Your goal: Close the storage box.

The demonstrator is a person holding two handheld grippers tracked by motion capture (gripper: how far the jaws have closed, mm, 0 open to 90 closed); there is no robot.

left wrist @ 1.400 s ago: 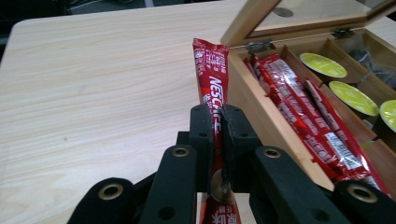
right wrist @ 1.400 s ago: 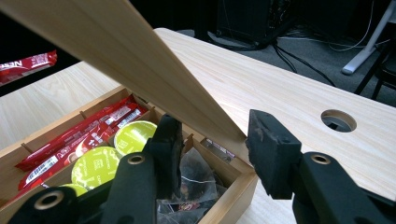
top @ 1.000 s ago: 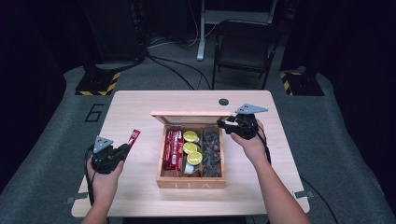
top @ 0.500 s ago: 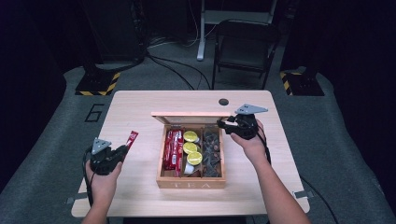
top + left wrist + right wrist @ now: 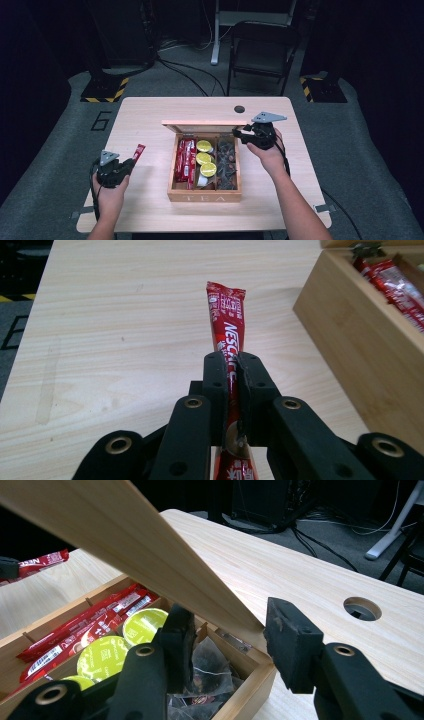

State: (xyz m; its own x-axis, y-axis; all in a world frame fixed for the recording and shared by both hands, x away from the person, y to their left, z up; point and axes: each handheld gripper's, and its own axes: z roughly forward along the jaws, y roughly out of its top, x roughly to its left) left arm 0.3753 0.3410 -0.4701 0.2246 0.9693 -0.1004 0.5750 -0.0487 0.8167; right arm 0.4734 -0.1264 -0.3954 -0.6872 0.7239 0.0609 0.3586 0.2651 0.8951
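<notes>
Left gripper (image 5: 235, 390): jaws clamped on a red Nescafé sachet (image 5: 228, 320), held over the pale wooden desk (image 5: 150, 115) near its left edge, apart from the wooden tea box (image 5: 204, 192). Right gripper (image 5: 227, 635): jaws astride the raised wooden lid (image 5: 125, 545) at the box's far right corner; contact unclear. Box sits mid-desk, with red sachets, green capsules and dark tea bags inside.

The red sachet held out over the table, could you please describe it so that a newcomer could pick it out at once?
Start at the open wooden tea box in the middle of the table, then look to its left. There the left gripper is shut on one slim red Nescafe sachet. Unlike the other red sachets lying inside the box, it is outside it, clamped between black jaws.
</notes>
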